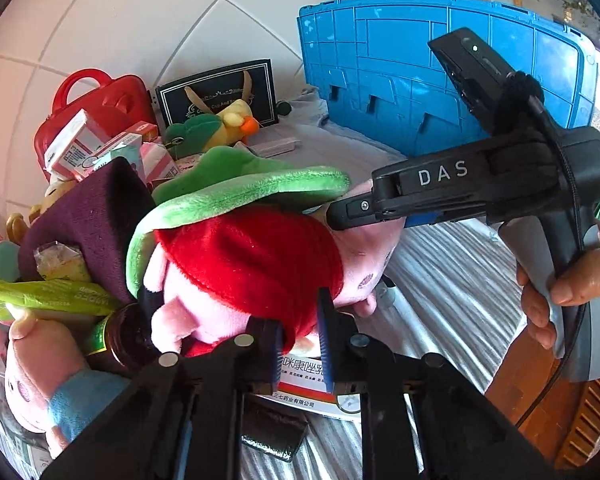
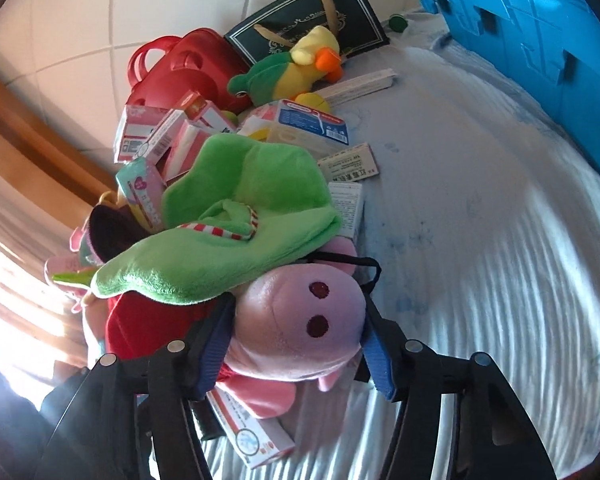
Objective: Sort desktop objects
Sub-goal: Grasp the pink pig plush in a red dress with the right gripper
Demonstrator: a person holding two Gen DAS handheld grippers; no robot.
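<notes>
A pink pig plush (image 1: pixel 260 264) in a red dress and a green hat (image 1: pixel 240 188) lies on top of a pile of toys and boxes. My left gripper (image 1: pixel 302 348) is shut on the hem of its red dress, low in the left wrist view. From the right, a hand (image 1: pixel 576 280) holds my right gripper (image 1: pixel 340 216) against the pig's head. The right wrist view shows the pig's snout (image 2: pixel 300 312) squeezed between my right gripper's (image 2: pixel 296 344) two blue pads (image 2: pixel 216 356). The green hat (image 2: pixel 240 216) hangs over the head.
A blue crate (image 1: pixel 420 72) stands behind on the right. A red case (image 1: pixel 100 104), a dark gift bag (image 1: pixel 220 92), a yellow duck plush (image 1: pixel 236 120) and medicine boxes (image 1: pixel 76 144) crowd the left. A brown bottle (image 1: pixel 124 340) and a second pig plush (image 1: pixel 32 372) lie nearby.
</notes>
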